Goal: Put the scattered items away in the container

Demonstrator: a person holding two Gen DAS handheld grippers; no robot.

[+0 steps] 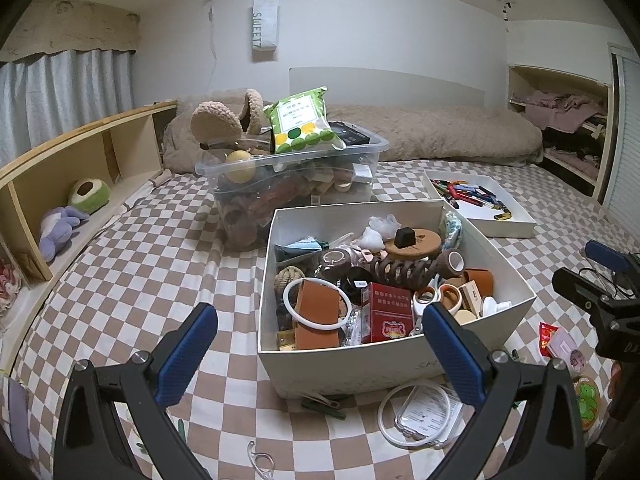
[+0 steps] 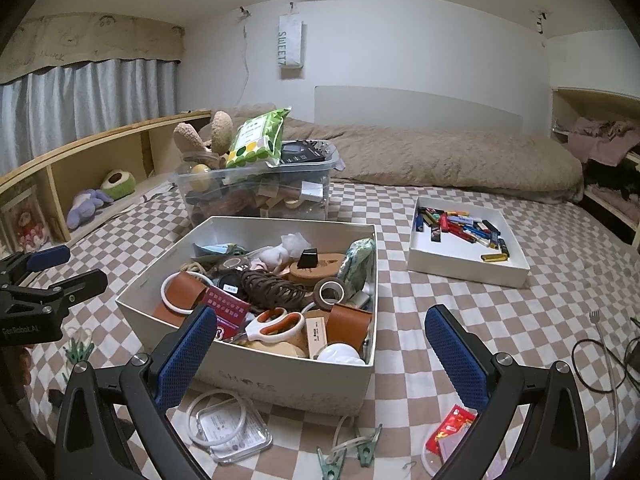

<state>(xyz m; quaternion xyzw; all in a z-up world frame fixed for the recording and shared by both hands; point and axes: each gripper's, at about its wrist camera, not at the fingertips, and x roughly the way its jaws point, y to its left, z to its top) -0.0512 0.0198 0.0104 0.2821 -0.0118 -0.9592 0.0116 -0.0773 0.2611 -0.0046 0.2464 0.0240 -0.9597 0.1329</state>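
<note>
Home bedroom, checkered bed point(image 1: 140, 264), blanket point(image 2: 440, 152), curtains point(image 1: 60, 92)

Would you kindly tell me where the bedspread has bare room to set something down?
Free: the checkered bedspread between the white box and the lighter tray; also left of the box toward the shelf. Crowded: in front of the box, with the ring, green clips and red packet.

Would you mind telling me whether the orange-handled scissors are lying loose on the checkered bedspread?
No, the scissors lie inside the white box, on top of the other items near its front wall.
</note>
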